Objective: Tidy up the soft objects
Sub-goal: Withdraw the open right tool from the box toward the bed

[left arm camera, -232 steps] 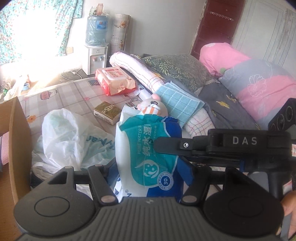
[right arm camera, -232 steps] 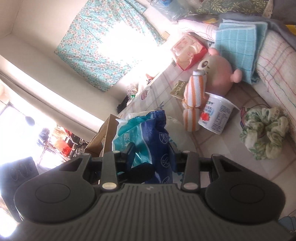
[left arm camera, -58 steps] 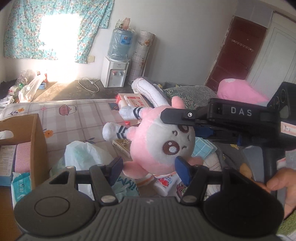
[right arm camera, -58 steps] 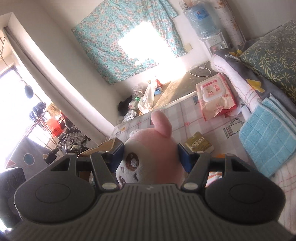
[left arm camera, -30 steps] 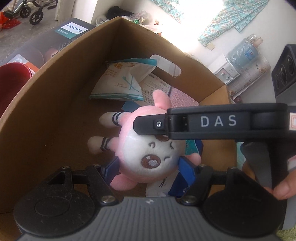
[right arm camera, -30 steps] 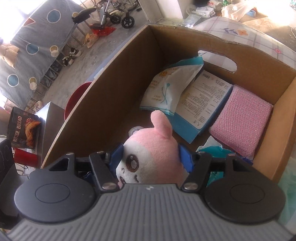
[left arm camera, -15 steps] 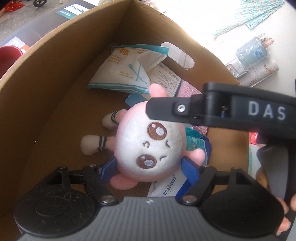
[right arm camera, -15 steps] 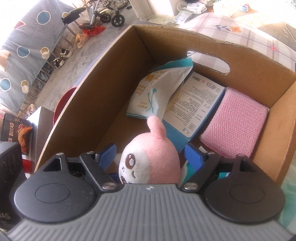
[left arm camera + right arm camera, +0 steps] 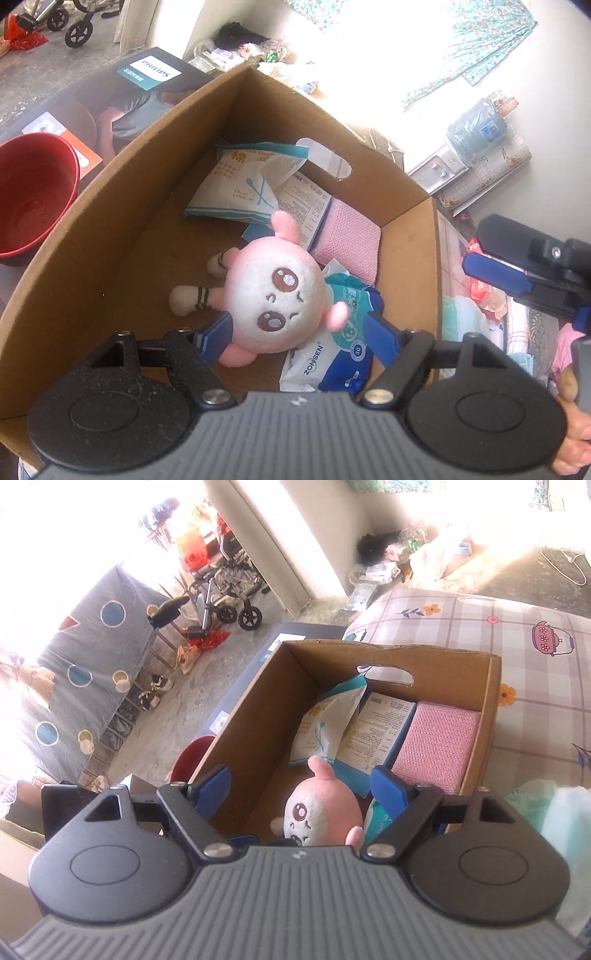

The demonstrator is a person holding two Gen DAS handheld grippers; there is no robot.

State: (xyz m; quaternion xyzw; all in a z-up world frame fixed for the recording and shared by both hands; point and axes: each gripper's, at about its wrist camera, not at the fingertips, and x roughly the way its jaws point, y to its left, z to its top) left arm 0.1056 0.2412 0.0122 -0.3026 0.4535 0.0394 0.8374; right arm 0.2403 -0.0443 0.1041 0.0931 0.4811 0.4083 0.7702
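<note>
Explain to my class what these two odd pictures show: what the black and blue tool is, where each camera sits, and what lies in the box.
No robot is here. A person holds a hand-operated two-finger gripper in each hand, and a wide-angle camera on each one looks forward along its blue fingers. One picture comes from the left gripper, the other from the right gripper. Both look down into a cardboard box. In it lie a pink plush toy, a blue wipes pack, a cotton swab bag, a printed packet and a pink pad. Both grippers are open and hold nothing; the toy lies loose in the box.
</note>
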